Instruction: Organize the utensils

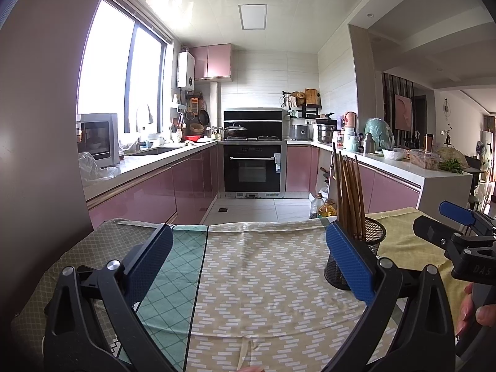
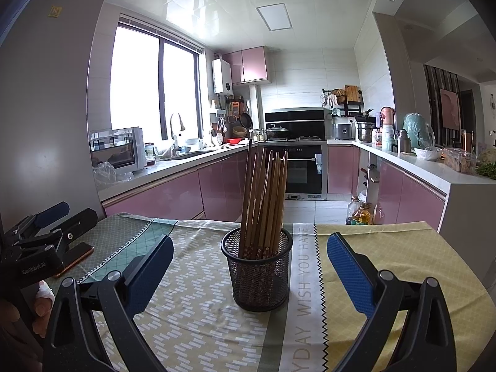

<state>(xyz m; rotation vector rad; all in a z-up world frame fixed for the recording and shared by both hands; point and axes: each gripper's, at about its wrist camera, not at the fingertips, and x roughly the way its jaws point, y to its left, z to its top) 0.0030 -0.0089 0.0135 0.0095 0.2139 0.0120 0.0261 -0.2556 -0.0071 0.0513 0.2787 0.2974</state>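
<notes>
Both grippers, left (image 1: 249,259) and right (image 2: 250,271), spread wide, holding nothing. Chopsticks (image 2: 263,201) stand bundled in mesh cup (image 2: 257,276), frame centre of right view, on tablecloth (image 2: 198,310). Risk: cup looks light and top-heavy; a nudge from either gripper could tip it and scatter the sticks.

Worktop (image 2: 387,248) cloth bare around mesh holder (image 2: 256,274); upright chopsticks (image 2: 263,201) block overhead centre. Phone (image 2: 76,259) lies far left. Right side free.
</notes>
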